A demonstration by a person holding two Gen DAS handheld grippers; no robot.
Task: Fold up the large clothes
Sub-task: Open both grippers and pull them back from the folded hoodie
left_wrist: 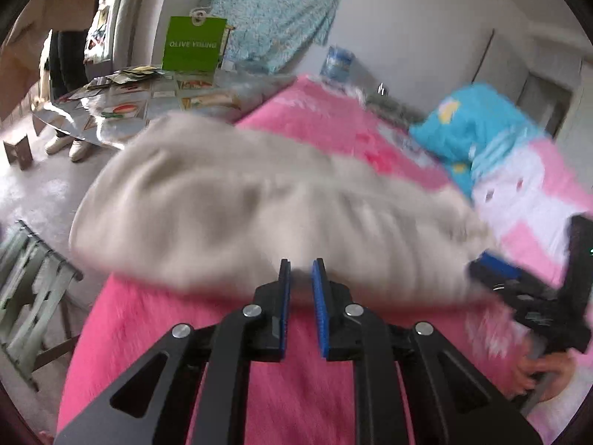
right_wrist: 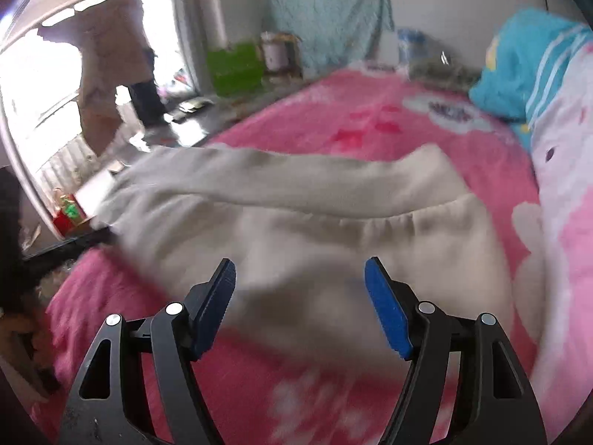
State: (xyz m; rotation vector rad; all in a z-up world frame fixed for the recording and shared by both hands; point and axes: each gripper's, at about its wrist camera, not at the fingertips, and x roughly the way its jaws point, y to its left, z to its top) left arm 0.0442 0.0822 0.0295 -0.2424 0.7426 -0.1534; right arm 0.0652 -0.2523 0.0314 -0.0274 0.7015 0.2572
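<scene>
A large beige fleece garment (left_wrist: 241, 204) lies crumpled across a pink blanket (left_wrist: 148, 315) on a bed. My left gripper (left_wrist: 301, 265) has its blue pads almost together, pinching the garment's near hem at their tips. In the right wrist view the garment (right_wrist: 315, 230) spreads wide, one long part stretched towards the left. There the left gripper (right_wrist: 92, 237) shows dark at the cloth's left corner. My right gripper (right_wrist: 300, 265) hangs over the near part of the cloth, jaws wide apart and gripping nothing. It also appears at the garment's right end as the right gripper (left_wrist: 493, 263), with a hand (left_wrist: 545, 374) behind it.
A blue pillow (left_wrist: 478, 126) and pink-and-white bedding (right_wrist: 563, 185) lie at the right. Beside the bed stands a table (left_wrist: 122, 111) with papers and a green bag (left_wrist: 194, 44). A folding chair (left_wrist: 26, 296) is at the left. A person (right_wrist: 115, 55) stands by the window.
</scene>
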